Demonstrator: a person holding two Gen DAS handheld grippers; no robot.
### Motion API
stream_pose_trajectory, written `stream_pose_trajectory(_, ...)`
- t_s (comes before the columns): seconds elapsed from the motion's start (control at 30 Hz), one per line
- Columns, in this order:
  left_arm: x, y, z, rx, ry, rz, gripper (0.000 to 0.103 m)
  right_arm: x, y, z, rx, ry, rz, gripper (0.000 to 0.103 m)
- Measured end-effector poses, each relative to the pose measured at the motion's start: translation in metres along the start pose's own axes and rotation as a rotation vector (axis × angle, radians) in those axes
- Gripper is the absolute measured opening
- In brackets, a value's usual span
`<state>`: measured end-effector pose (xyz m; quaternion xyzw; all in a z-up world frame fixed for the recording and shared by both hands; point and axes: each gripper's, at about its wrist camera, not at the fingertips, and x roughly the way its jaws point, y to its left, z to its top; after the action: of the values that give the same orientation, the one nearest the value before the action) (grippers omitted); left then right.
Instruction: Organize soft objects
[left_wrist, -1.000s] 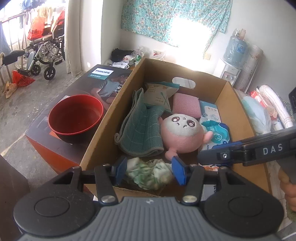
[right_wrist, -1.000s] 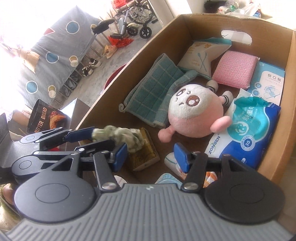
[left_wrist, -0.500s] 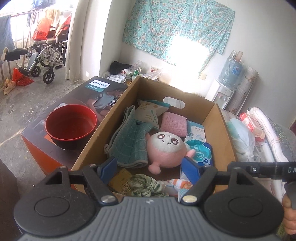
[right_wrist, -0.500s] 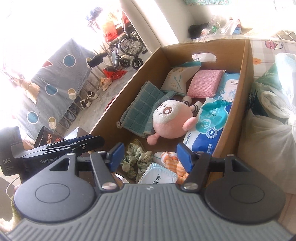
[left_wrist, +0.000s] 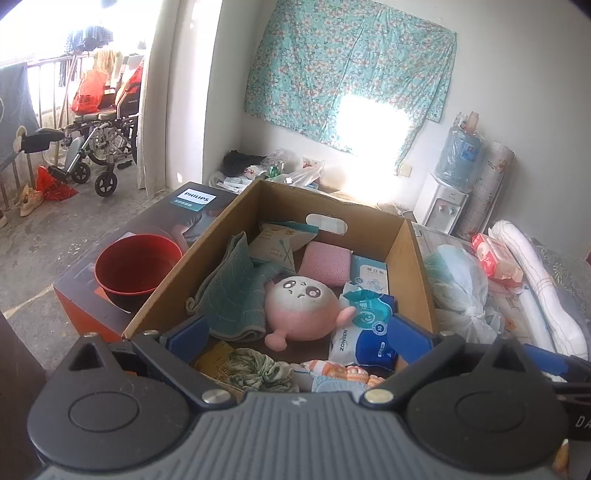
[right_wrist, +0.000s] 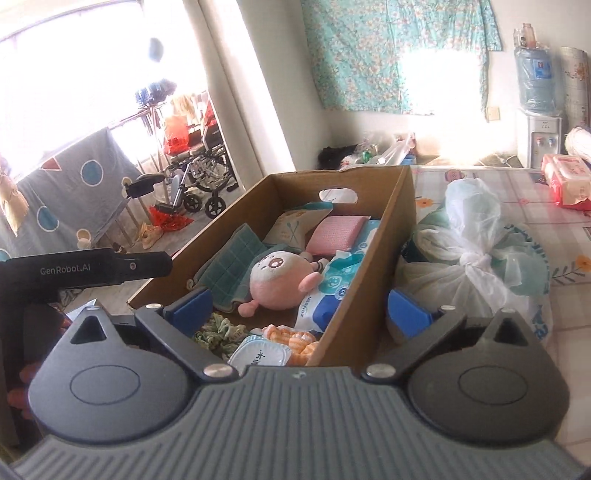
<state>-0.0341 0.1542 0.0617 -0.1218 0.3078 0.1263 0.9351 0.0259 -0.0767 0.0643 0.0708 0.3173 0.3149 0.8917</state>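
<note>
1. Grippers first: my left gripper (left_wrist: 297, 338) has its jaws wide apart and holds nothing; my right gripper (right_wrist: 297, 306) is just as wide and just as bare
2. Both hang above the near end of the box (left_wrist: 421, 280), raised clear of its contents
3. Scrunchie (left_wrist: 258, 371), the green crumpled one, lies on the box floor at the near edge, towards the near left corner, directly below and between my left fingers
4. Plush (left_wrist: 301, 308) sits mid-box, its round head facing up, one pink limb pointing at the near edge; the cloth (left_wrist: 236, 291) leans along the left wall beside it, touching it
5. Wipes (left_wrist: 364, 332) lie along the right wall, long axis running near to far
6. Bag (right_wrist: 476, 243), knotted and soft, rests outside the box, just beside its right wall, ahead of my right finger
7. My judgement: if the bag goes in next, the right gripper is the nearer one; the bag lies to its right and forward, with the knot towards me
</note>
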Motion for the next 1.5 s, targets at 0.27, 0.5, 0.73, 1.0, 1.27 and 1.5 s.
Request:
stream_pose_trajectory(0.27, 0.001, -0.011, -0.024, 0.017, 0.107, 0.062, 0.103, -0.011, -0.013, -0.018, 0.061, 0.036, -0.137, 0.102)
stream_pose_trajectory(0.5, -0.004, -0.018, -0.045, 0.063, 0.172, 0.063, 0.103, -0.010, 0.003, -0.028, -0.011, 0.075, -0.152, 0.102)
stream_pose_trajectory(0.73, -0.007, -0.021, -0.051, 0.098, 0.198, 0.086, 0.103, -0.003, 0.014, -0.032, -0.062, 0.119, -0.143, 0.102)
stream_pose_trajectory(1.0, -0.006, -0.020, -0.051, 0.098, 0.212, 0.090, 0.103, 0.001, 0.014, -0.034, -0.063, 0.139, -0.154, 0.102)
stream_pose_trajectory(1.27, -0.002, -0.019, -0.052, 0.102, 0.227, 0.108, 0.103, 0.007, 0.015, -0.037, -0.073, 0.156, -0.166, 0.102)
stream_pose_trajectory(1.5, 0.000, -0.016, -0.051, 0.098, 0.231, 0.120, 0.103, 0.013, 0.014, -0.037, -0.072, 0.171, -0.161, 0.102)
